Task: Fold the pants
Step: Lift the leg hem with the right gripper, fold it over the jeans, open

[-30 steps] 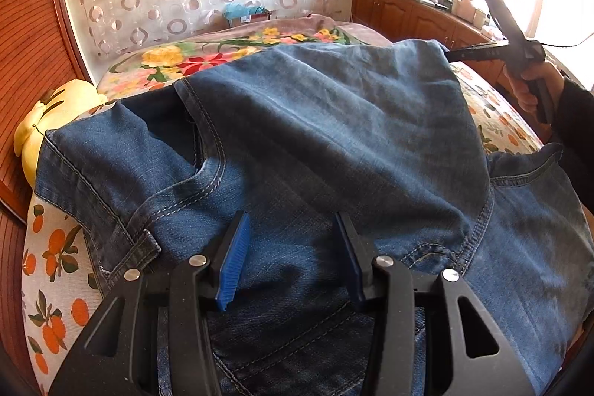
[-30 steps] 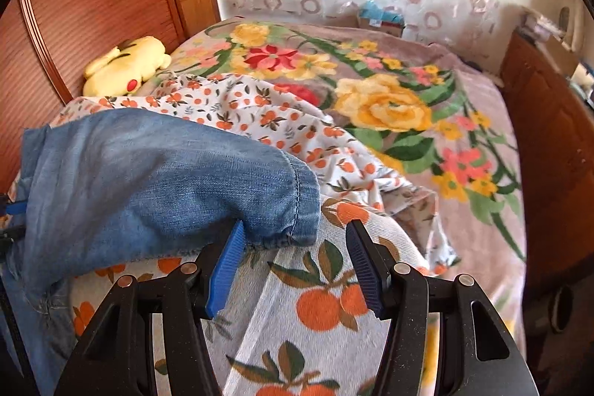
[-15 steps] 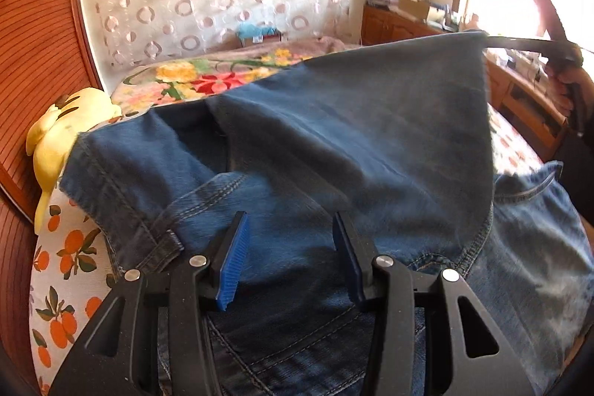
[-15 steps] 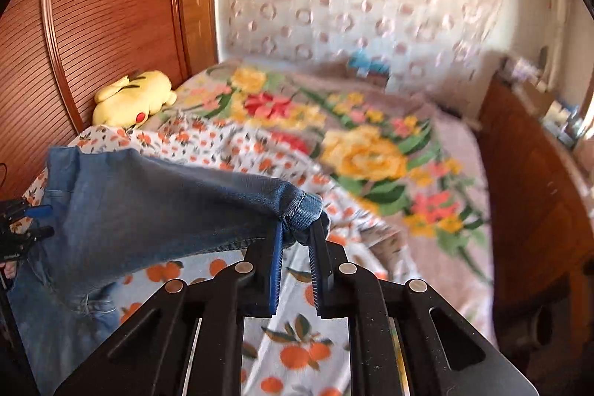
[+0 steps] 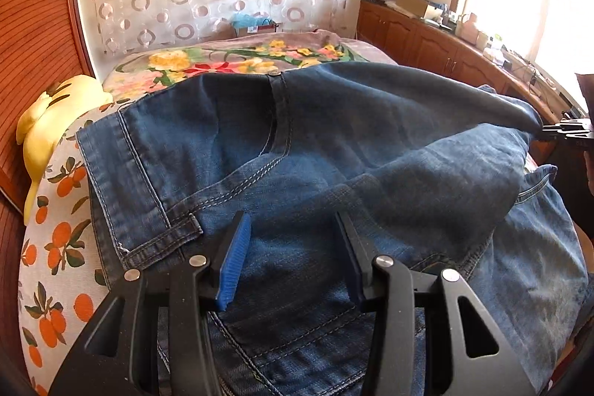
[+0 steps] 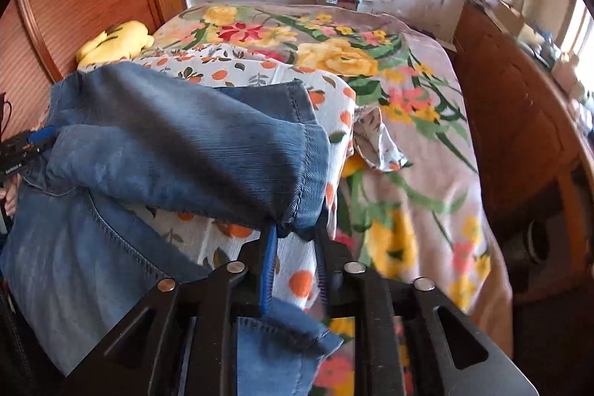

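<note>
Right gripper [image 6: 293, 232] pinches the pants [image 6: 178, 151] hem, its jaws having just eased slightly wider. Left gripper [image 5: 293, 240] hovers half open over the waistband at 6 o'clock, holding nothing.

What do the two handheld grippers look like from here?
Both the left gripper and right gripper are matte black plastic frames with triangular cut-outs and silver rivets. Their fingers carry ribbed blue pads. Small white lettering marks the left gripper's side, too small to read.
</note>
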